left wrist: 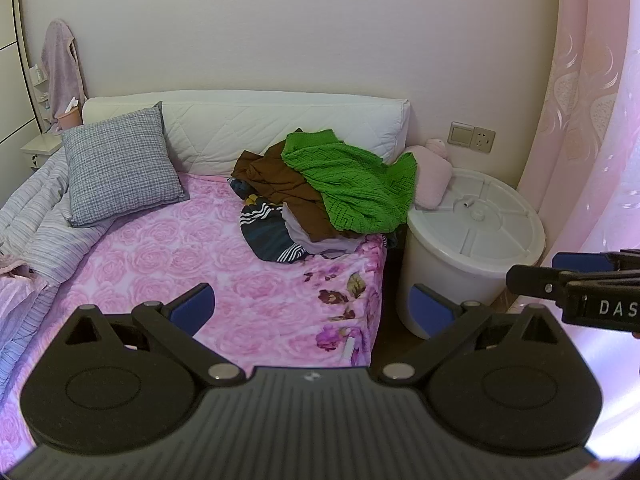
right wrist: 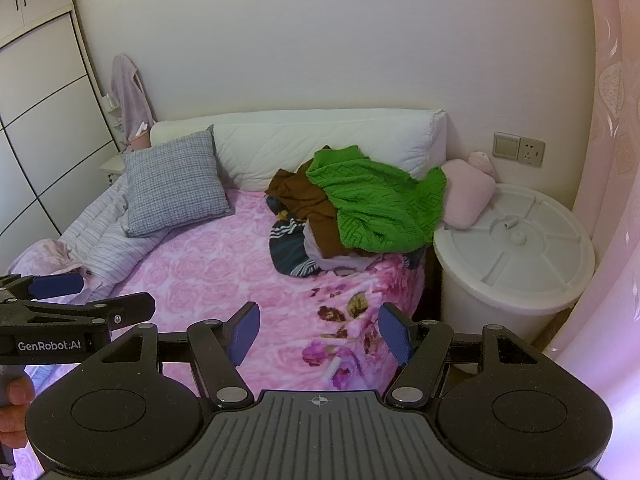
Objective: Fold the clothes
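- Ahead of both grippers, a heap of clothes (left wrist: 320, 196) lies on the bed (left wrist: 208, 256), up by the white headboard cushion (left wrist: 256, 128) and close to the bed's right edge.
- The heap's long axis runs from near the cushion toward the grippers; a green knitted sweater (left wrist: 356, 184) drapes over the top and right side, with a brown garment (left wrist: 288, 188) beneath it and a dark striped piece (left wrist: 268, 232) at the near left.
- The left gripper (left wrist: 314, 308) stands wide with nothing between its blue pads, well short of the heap.
- The right gripper (right wrist: 320, 336) is likewise spread and empty, above the near part of the bed.
- A grey checked pillow (right wrist: 176, 188) sits ahead and left; a white lidded bin (right wrist: 516, 256) stands to the right, beside the bed.
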`<action>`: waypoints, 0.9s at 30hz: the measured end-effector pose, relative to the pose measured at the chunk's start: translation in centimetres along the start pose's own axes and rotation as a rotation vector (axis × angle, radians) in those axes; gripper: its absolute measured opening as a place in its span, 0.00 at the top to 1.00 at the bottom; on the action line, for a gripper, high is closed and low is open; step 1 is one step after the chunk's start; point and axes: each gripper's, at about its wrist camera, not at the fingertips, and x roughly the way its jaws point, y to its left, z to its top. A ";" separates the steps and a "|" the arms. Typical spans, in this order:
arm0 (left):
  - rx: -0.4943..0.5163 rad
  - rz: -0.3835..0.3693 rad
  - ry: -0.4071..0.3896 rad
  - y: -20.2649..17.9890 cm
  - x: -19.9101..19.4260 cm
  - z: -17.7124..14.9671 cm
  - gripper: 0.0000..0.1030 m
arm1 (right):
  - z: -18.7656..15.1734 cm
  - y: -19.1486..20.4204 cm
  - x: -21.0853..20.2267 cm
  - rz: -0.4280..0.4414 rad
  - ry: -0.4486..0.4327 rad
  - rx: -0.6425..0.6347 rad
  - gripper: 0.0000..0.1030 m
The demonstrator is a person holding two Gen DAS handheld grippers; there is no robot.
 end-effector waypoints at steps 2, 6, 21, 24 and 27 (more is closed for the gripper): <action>-0.001 0.000 0.000 -0.1 0.0 0.0 0.01 | 0.1 -0.4 0.0 0.001 -0.001 0.001 0.39; -0.001 0.002 0.001 -0.1 0.0 0.0 0.01 | 0.0 -1.1 0.1 0.003 -0.001 0.002 0.39; -0.011 0.011 0.004 -1.4 1.2 -0.3 0.01 | 0.2 -3.2 0.8 0.010 0.003 0.003 0.39; -0.012 0.013 0.004 -1.5 1.3 -0.3 0.01 | 0.4 -3.8 1.1 0.011 0.002 0.004 0.39; -0.015 0.018 0.004 -1.7 1.6 -0.1 0.01 | 0.6 -4.2 1.3 0.011 0.001 0.005 0.39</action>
